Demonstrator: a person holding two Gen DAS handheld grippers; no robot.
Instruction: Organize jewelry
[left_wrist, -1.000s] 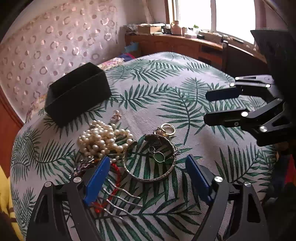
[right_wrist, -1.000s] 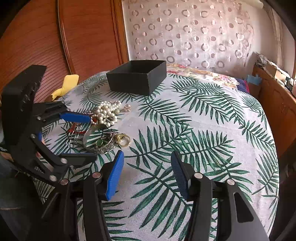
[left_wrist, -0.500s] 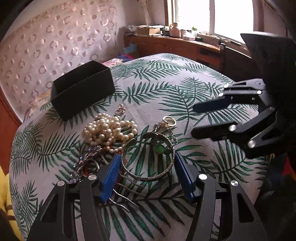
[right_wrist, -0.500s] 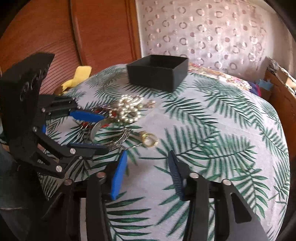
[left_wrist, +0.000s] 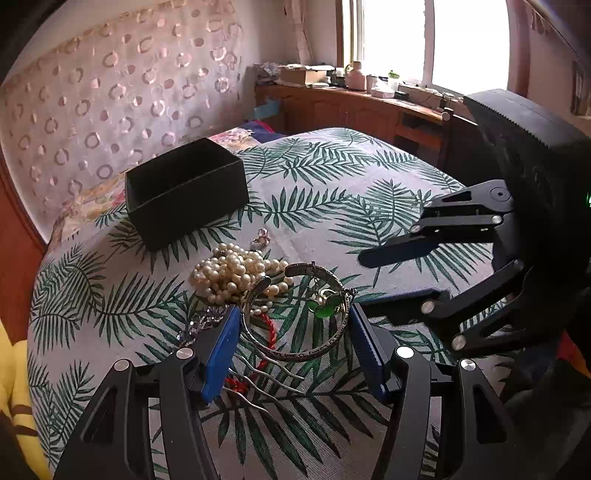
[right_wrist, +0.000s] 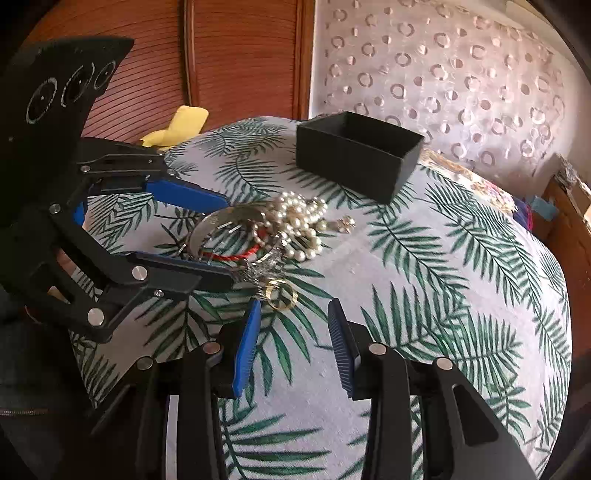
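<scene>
Where the silver bangle is pinched between the two blue pads of the left gripper, much of the jewelry beneath it is covered: only short stretches of a red cord show through the ring, and the prongs of a metal hair comb are cut off under the left pad. The bangle is gripped across its width and tilted, its far edge raised over the pile and its near edge lowest toward the camera. A green stone hangs inside it, though what it is attached to cannot be made out. A heap of pearls lies just behind the bangle, touching it, and a small pale charm beyond the pearls is too small to identify.

In the right wrist view the same pile is partly hidden by the left gripper's fingers, and the bangle is seen only as a curved silver band between them. A gold ring lies flat on the leaf-print cloth, just ahead of the right gripper, whose jaws stand apart with nothing between them.

An open black box stands on the cloth beyond the pearls, well apart from the bangle, its long side running left to right; its inside is in shadow.
</scene>
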